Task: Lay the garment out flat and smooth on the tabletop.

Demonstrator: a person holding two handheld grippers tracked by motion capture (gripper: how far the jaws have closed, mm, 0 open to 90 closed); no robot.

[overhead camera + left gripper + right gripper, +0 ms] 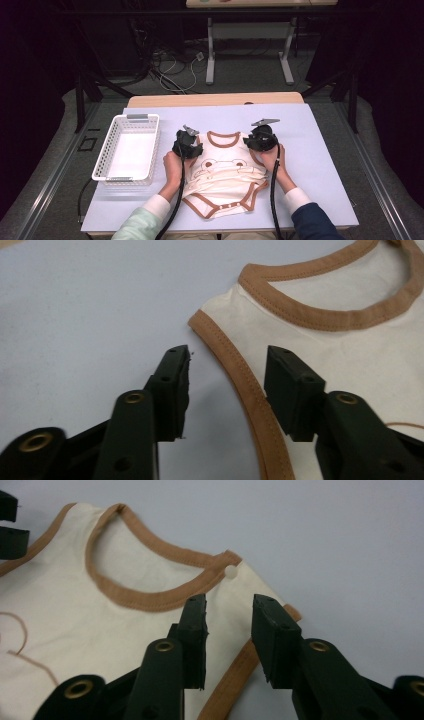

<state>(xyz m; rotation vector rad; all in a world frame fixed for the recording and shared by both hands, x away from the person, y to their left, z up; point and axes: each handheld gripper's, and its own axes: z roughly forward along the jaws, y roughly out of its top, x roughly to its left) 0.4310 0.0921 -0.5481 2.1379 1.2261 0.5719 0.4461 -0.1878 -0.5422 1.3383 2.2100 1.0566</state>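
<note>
**Both grippers at the shoulders of a baby bodysuit, jaws parted**

A pale blue-grey table [320, 165] stands in a dark room, with cables on the floor behind it and the legs of a second table farther back. On the table, near its left edge, sits a white slotted basket [116, 134]. Around the middle of the table, reaching toward the near edge, lies a cream baby bodysuit [225, 182] with brown trim, its neck opening pointing to the far edge and its snap crotch toward the person. A line-drawn animal face shows on the chest, and the lower part is rumpled into folds.

The left gripper [227, 372] is at the bodysuit's left shoulder. Its jaws stand spread, one over bare table just outside the brown armhole trim [235, 370], the other over the cream cloth; the trim runs between them, and the pads do not press it.

The right gripper [229, 625] is at the other shoulder, just below the small white snap [230, 571] by the neck trim. Its jaws are also parted, with the shoulder cloth and its brown edge between them, not pinched.

In the high view a hand holds each gripper, sleeves entering from the near edge.
</note>
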